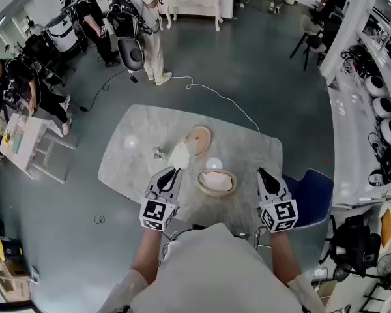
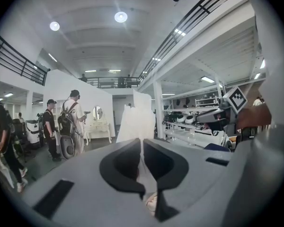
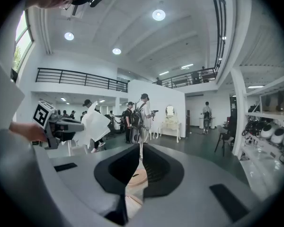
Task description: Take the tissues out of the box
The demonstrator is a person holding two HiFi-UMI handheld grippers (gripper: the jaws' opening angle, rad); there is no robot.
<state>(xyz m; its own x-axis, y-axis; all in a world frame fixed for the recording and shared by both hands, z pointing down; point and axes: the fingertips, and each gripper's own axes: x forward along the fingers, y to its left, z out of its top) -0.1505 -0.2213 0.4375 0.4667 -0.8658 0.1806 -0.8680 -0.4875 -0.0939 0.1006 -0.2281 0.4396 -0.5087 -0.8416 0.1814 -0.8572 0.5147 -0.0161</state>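
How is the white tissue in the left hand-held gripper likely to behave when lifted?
The tissue looks floppy: it fans out in uneven creases from the left hand-held gripper. It is probably very light, since a small pinch carries the whole sheet. It may tear if tugged hard, as it looks thin.

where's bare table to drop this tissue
The table is bare at its left end, left of the small object, and at its right end, between the box and the table edge. The middle is crowded: lid, box, small object.
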